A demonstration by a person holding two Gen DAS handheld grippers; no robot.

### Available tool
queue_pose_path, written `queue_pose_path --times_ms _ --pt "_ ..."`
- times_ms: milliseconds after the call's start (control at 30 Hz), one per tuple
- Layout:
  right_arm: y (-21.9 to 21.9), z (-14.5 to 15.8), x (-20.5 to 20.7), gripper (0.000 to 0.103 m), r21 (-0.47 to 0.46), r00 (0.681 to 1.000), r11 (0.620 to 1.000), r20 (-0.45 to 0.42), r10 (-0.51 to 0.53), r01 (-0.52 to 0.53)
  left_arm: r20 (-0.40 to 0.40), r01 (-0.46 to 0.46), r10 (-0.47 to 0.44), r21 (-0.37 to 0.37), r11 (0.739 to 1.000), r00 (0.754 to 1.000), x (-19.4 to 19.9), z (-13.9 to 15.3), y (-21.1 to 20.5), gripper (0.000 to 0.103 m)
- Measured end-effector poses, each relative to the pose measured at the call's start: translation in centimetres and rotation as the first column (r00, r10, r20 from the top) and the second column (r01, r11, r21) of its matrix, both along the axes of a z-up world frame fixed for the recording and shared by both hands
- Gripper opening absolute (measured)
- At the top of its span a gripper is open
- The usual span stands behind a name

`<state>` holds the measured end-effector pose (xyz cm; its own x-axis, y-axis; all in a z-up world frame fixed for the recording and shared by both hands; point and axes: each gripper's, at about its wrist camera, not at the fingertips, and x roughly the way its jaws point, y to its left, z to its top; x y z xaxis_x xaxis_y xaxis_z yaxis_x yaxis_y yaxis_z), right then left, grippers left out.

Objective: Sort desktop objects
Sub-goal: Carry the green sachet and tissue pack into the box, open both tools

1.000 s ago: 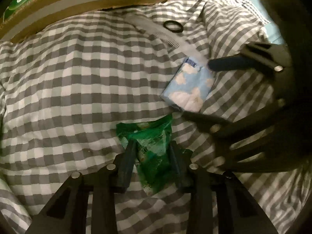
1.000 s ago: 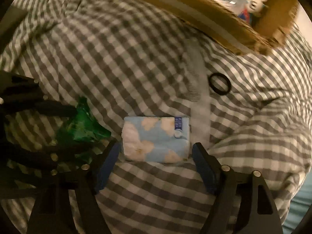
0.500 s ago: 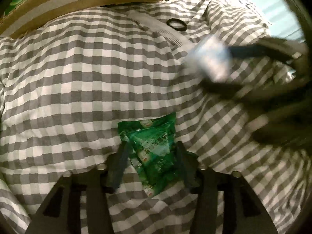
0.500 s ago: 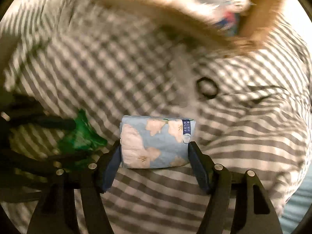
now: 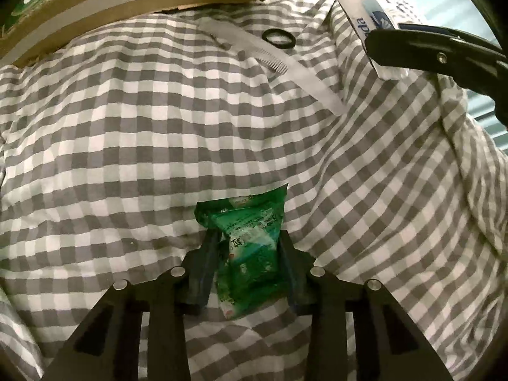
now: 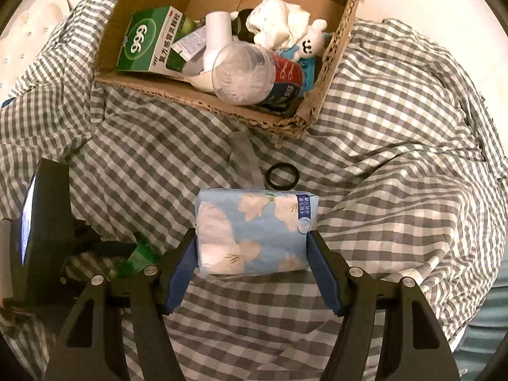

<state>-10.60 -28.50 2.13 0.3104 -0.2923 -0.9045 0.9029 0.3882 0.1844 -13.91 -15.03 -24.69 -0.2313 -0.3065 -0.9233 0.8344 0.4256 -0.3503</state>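
1. Right gripper (image 6: 250, 247) clamps the tissue pack (image 6: 254, 231), lifted above the checked cloth (image 6: 397, 146).
2. Left gripper (image 5: 247, 254) jaws closing around the green packet (image 5: 250, 244), on the cloth.
3. Next, probably: carry the pack over the cardboard box (image 6: 333, 47), then release.

A grey-and-white checked cloth (image 6: 397, 120) covers the surface. On it lie a black ring (image 6: 282, 175) and a pale translucent comb (image 5: 285, 60). The tissue pack (image 6: 254, 231) is light blue with cream flowers and a dark blue label strip at its right end. The packet (image 5: 250, 241) is glossy green with white print. The right gripper's fingers (image 6: 177, 273) are blue on black frames. In the far brown cardboard box (image 6: 336, 44) sit a green-and-white carton (image 6: 146, 43), a white plush toy (image 6: 279, 22) and a clear container (image 6: 244, 73) with a red and blue label.
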Motion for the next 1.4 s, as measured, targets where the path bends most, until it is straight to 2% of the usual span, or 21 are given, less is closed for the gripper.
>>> queue_pose_path --times_ms 100,267,433,567,667,767,867,1000,1100,1167,1233,1267,1300,1333,1367,1400 --pt "0.1 0.8 -0.3 0.067 -0.019 1.000 1.000 0.018 -0.008 0.008 0.002 -0.019 0.019 -0.034 0.999 1.000 0.0 0.6 0.0 0.035" --pt "0.1 3.0 -1.2 0.067 -0.068 0.997 0.997 0.072 -0.031 0.036 0.017 -0.077 0.080 -0.154 0.985 0.997 1.2 4.1 0.1 0.035" --pt "0.3 5.9 -2.2 0.067 -0.146 0.988 0.986 0.145 -0.061 0.082 0.063 -0.163 0.188 -0.281 0.946 0.980 4.2 10.2 0.2 0.035" --pt "0.4 8.4 -2.3 0.067 -0.234 0.980 0.967 0.189 -0.059 0.103 0.121 -0.182 0.239 -0.359 0.916 0.963 5.6 12.9 0.5 0.035" --pt "0.2 10.3 -1.8 0.067 -0.334 0.978 0.935 0.201 -0.057 0.123 0.202 -0.176 0.272 -0.394 0.902 0.941 7.2 14.6 -0.1 0.035" --pt "-0.7 11.6 -1.3 0.067 -0.392 0.975 0.908 0.211 -0.068 0.148 0.222 -0.198 0.313 -0.421 0.885 0.924 10.0 15.4 -0.8 0.035" --pt "-2.9 11.8 -0.4 0.067 -0.399 0.974 0.905 0.216 -0.067 0.150 0.248 -0.231 0.365 -0.441 0.867 0.897 12.7 17.8 -0.8 0.035" --pt "-6.5 11.0 0.8 0.067 -0.409 0.974 0.897 0.212 -0.084 0.166 0.286 -0.290 0.448 -0.457 0.841 0.847 16.5 18.7 -2.0 0.036" --pt "-9.4 10.1 1.4 0.067 -0.405 0.964 0.892 0.242 -0.107 0.200 0.301 -0.305 0.475 -0.470 0.828 0.827 18.2 18.9 -2.9 0.036" --pt "-11.1 9.4 1.7 0.068 -0.394 0.958 0.892 0.261 -0.121 0.220 0.337 -0.302 0.482 -0.464 0.833 0.809 19.2 18.6 -3.9 0.036" --pt "-12.2 8.8 1.9 0.070 -0.396 0.954 0.889 0.273 -0.124 0.229 0.364 -0.304 0.499 -0.475 0.826 0.787 20.1 18.0 -4.7 0.039" --pt "-12.6 8.6 2.0 0.074 -0.404 0.953 0.886 0.279 -0.119 0.229 0.359 -0.302 0.506 -0.493 0.816 0.784 20.3 17.9 -4.8 0.051" --pt "-12.7 8.5 2.0 0.078 -0.417 0.953 0.879 0.280 -0.117 0.230 0.342 -0.293 0.508 -0.517 0.804 0.790 20.6 17.8 -4.8 0.075" --pt "-12.5 8.6 1.8 0.085 -0.438 0.953 0.867 0.278 -0.121 0.238 0.337 -0.286 0.511 -0.535 0.795 0.791 20.7 17.7 -4.7 0.086" --pt "-12.0 8.8 1.4 0.087 -0.467 0.952 0.848 0.276 -0.130 0.251 0.340 -0.287 0.520 -0.544 0.788 0.783 20.6 17.7 -4.4 0.093" --pt "-11.7 9.1 0.9 0.087 -0.490 0.950 0.831 0.280 -0.136 0.263 0.345 -0.286 0.532 -0.559 0.778 0.773 20.4 17.8 -4.0 0.093"
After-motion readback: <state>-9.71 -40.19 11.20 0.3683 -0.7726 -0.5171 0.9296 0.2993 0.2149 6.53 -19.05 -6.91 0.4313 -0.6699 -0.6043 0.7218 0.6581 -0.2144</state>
